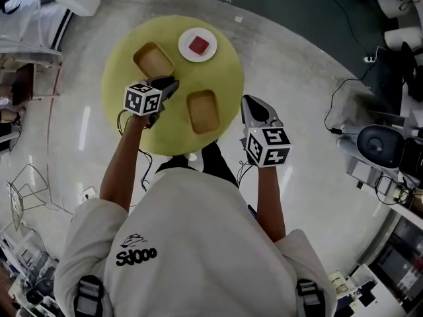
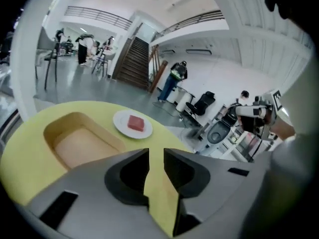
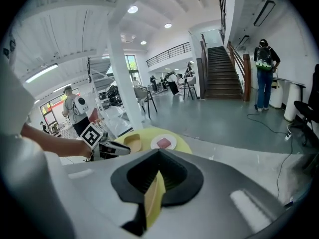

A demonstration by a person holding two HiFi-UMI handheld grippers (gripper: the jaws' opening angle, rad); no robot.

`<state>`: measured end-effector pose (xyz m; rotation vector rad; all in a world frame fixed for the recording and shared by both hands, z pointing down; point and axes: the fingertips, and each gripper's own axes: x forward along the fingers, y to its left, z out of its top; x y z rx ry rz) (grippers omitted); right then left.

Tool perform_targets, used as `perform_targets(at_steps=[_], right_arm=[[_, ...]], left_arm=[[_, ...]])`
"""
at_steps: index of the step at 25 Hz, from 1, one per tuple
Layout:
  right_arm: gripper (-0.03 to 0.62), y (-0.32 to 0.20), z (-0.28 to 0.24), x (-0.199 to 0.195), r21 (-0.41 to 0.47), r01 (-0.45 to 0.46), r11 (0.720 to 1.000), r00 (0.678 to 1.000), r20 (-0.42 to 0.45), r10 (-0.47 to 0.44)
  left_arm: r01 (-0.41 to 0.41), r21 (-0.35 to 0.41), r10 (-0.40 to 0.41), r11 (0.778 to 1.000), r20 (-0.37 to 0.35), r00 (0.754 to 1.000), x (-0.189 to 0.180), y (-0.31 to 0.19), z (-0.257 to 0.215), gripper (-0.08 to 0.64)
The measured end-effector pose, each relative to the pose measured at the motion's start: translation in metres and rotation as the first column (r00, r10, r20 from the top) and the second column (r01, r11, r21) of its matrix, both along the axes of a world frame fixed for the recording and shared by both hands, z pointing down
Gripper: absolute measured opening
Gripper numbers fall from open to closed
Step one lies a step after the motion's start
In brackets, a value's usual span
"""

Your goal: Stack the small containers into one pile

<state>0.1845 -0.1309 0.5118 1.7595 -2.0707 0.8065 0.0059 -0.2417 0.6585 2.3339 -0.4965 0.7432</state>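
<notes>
**Head view: two containers apart on a round table**

The yellow table (image 1: 228,78) carries the upper container (image 1: 154,61) and the lower container (image 1: 203,111), well apart. The left gripper (image 1: 170,83) hovers between them, jaws narrowly parted and empty. The right gripper (image 1: 250,102) hangs off the table's right rim, jaw tips together. A plate (image 1: 211,53) bearing a red block (image 1: 199,44) lies at the top rim.

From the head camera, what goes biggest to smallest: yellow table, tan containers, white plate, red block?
1. Yellow table.
2. Left tan container, right tan container and white plate look about alike, so I can't rank them.
3. Red block.
</notes>
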Motion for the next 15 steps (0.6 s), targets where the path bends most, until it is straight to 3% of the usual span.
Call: perform_targets(at_steps=[2,4,9,13,15], right_arm=[[0.011,-0.012,0.001,-0.007,0.001,0.038,0.999,0.999,0.003,-0.038],[0.011,-0.025,0.002,-0.015,0.002,0.075,0.997,0.997,0.005,-0.075],[0.011,-0.051,0.011,-0.032,-0.013,0.17,0.985,0.985,0.017,-0.17],[0.011,-0.068,0.018,-0.042,-0.032,0.241,0.97,0.97,0.023,-0.241],[0.011,-0.077,0.02,-0.045,-0.033,0.272,0.962,0.962,0.023,-0.272]], left_arm=[[0.139,0.019,-0.138,0.99,-0.009,0.99,-0.024,-0.019,-0.005,0.091],[0.282,0.027,-0.282,0.959,-0.011,0.959,-0.05,-0.04,-0.006,0.091],[0.566,-0.017,-0.565,0.824,0.032,0.824,-0.105,-0.07,0.01,0.091],[0.682,-0.036,-0.678,0.73,0.082,0.73,-0.127,-0.08,0.031,0.089],[0.718,-0.046,-0.712,0.694,0.099,0.695,-0.132,-0.079,0.041,0.089]])
